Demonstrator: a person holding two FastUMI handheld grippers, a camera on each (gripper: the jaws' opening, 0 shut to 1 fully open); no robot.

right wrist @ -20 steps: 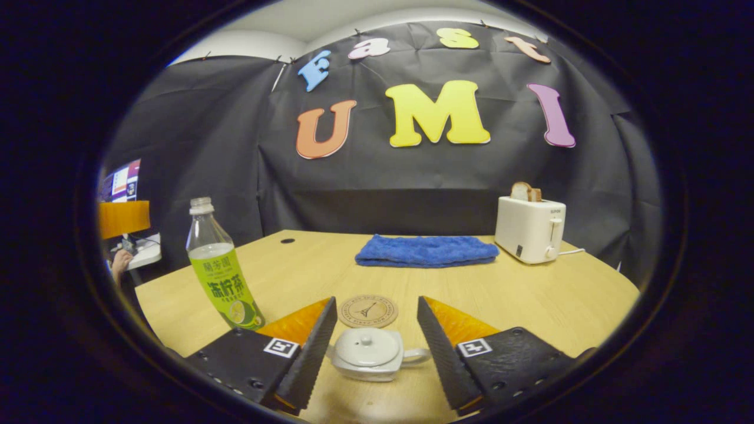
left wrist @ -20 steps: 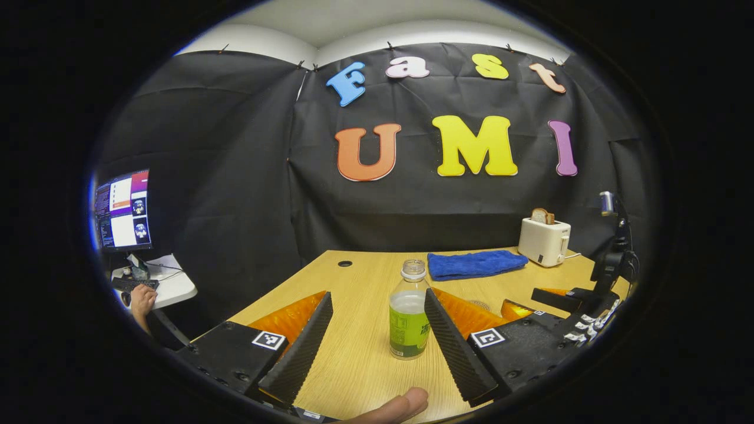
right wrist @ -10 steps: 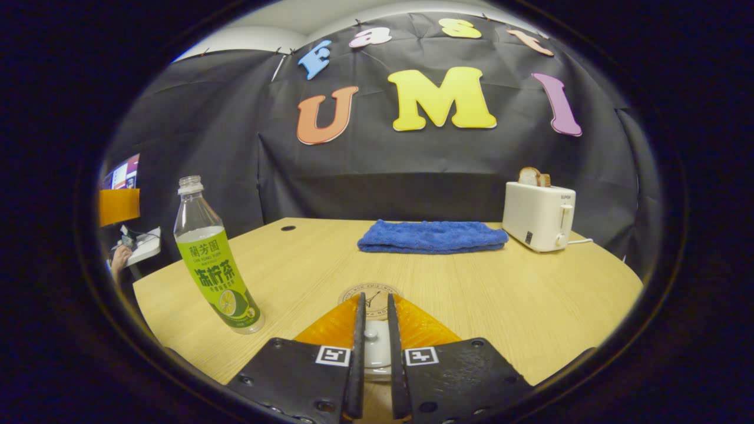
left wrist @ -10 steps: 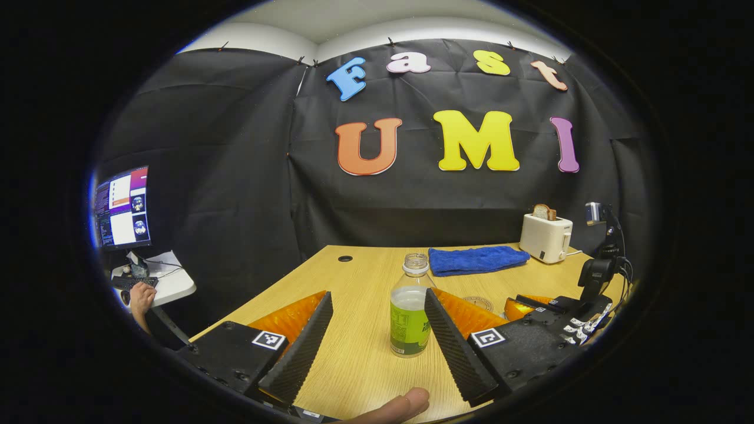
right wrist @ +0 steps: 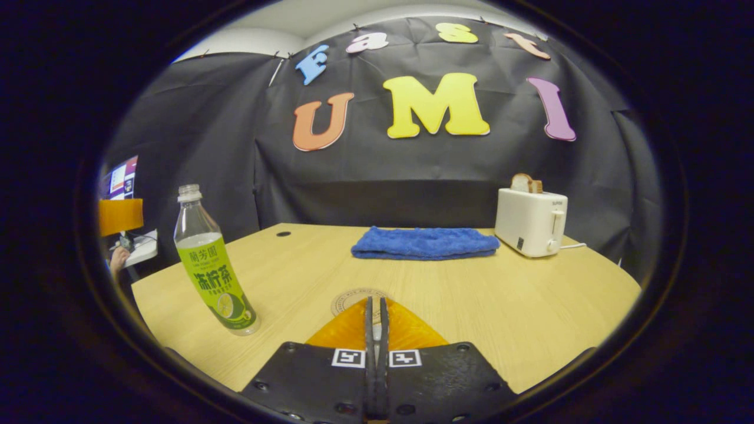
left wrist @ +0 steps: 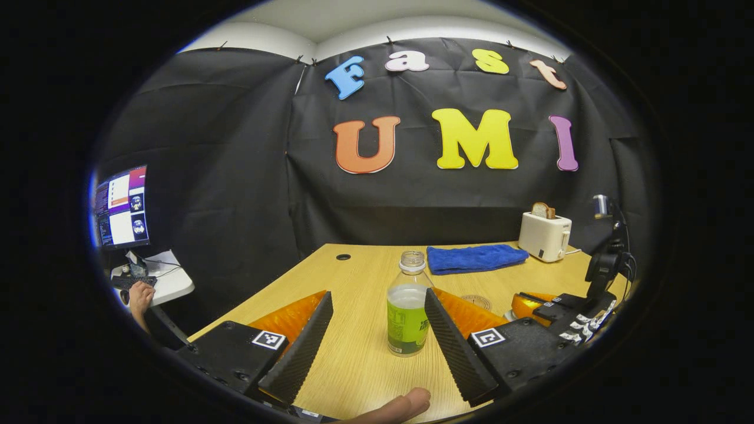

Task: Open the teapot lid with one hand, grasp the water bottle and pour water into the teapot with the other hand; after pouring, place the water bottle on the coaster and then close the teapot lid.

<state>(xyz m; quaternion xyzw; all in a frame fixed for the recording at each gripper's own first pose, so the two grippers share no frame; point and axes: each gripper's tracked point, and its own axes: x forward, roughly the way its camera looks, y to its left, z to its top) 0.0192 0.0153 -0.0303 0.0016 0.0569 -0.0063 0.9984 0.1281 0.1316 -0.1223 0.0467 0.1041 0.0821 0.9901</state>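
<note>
Left gripper (left wrist: pixel 377 338): jaws stand wide apart, low over the wooden table (left wrist: pixel 353 365). The water bottle (left wrist: pixel 407 312) stands upright and uncapped between the two fingers, closer to the one on the view's right; whether that finger touches it cannot be told.

Right gripper (right wrist: pixel 375 347): fingers are drawn together to a thin slit. A sliver of something pale shows in the slit, and the teapot itself is hidden beneath the gripper body, so whether the lid knob is pinched cannot be told. The coaster (right wrist: pixel 353 299) lies flat on the table just ahead of these fingertips, partly covered by them.

In the right gripper view the bottle stands well to the left of the coaster. A folded blue towel (right wrist: pixel 424 243) and a white toaster (right wrist: pixel 530 222) (bread in the slot) sit at the far edge.
</note>
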